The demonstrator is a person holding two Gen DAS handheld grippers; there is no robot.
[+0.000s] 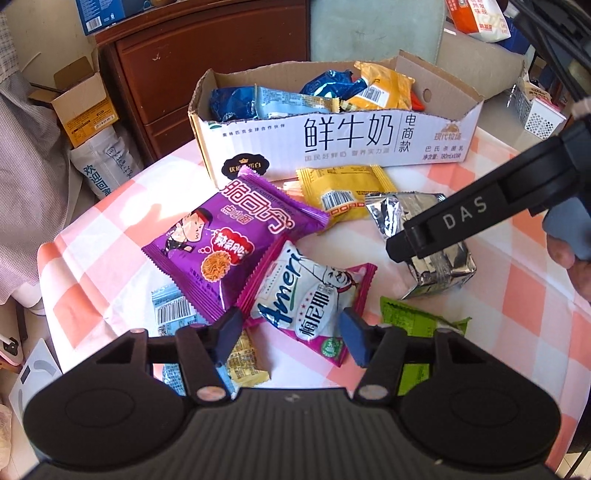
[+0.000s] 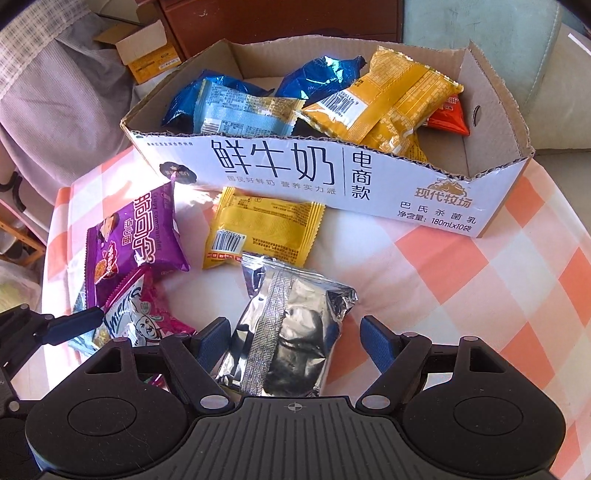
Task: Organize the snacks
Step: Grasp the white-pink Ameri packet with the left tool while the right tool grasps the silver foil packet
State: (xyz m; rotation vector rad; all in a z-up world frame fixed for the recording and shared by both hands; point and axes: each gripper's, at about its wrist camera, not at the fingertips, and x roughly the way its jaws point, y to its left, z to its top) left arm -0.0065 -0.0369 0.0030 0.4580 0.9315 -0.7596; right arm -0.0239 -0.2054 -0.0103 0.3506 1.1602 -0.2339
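Note:
A cut-down white milk carton box (image 1: 332,142) (image 2: 369,184) holds several snack packs. On the checked cloth in front lie a purple noodle pack (image 1: 229,236) (image 2: 136,240), a yellow pack (image 1: 343,192) (image 2: 262,229), a pink-and-white pack (image 1: 310,295) (image 2: 140,317), a green pack (image 1: 417,321) and a silver foil pack (image 1: 436,236) (image 2: 291,332). My left gripper (image 1: 291,336) is open, its fingers either side of the pink-and-white pack. My right gripper (image 2: 291,339) is open, its fingers astride the silver pack; it also shows in the left wrist view (image 1: 424,240).
A dark wooden cabinet (image 1: 207,55) stands behind the table. An open cardboard box (image 1: 77,103) sits on the floor at the left. A white perforated holder (image 1: 535,114) stands at the table's far right. A pale cushion (image 2: 480,22) lies behind the box.

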